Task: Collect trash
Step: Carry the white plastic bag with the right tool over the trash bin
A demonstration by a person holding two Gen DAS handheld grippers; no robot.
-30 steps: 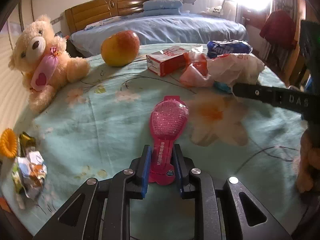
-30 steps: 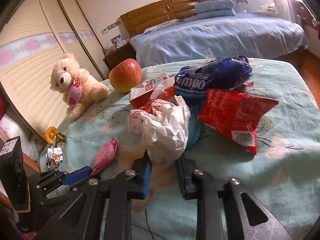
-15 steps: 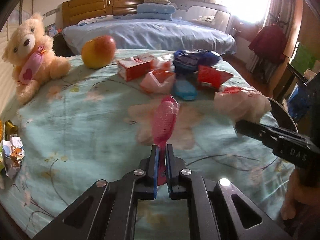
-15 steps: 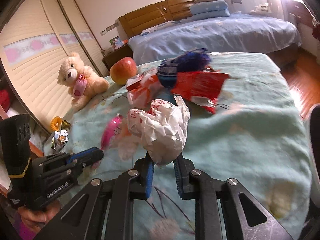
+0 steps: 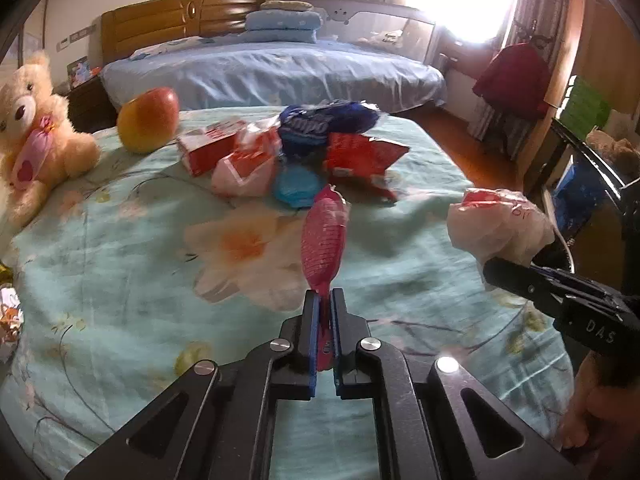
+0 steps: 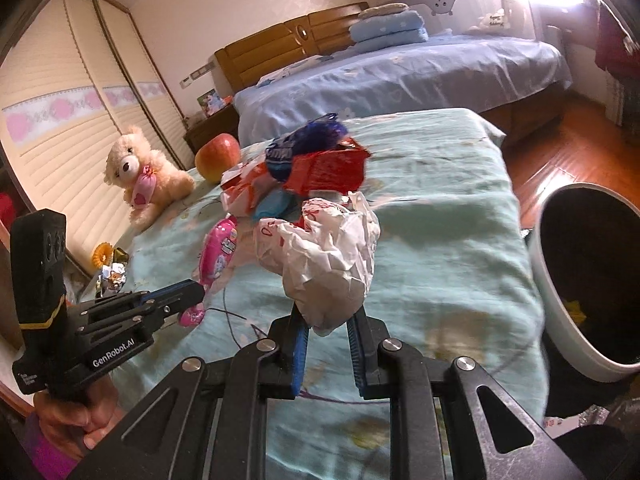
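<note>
Bedspread (image 5: 120, 280) holds five wrappers, one apple (image 5: 149, 119)

Left gripper (image 5: 325, 300) has its fingers pinched nearly together; right gripper (image 6: 327, 322) has its fingers clamped, slightly apart.

The pink wrapper (image 5: 323, 236) is glossy plastic film; the white bag (image 6: 326, 256) is thin, crinkled plastic. Matt, soft cloth (image 5: 120, 240) covers the tabletop. The teddy bear (image 6: 142, 176) is fuzzy plush, the headboard (image 5: 180, 16) polished wood.
</note>
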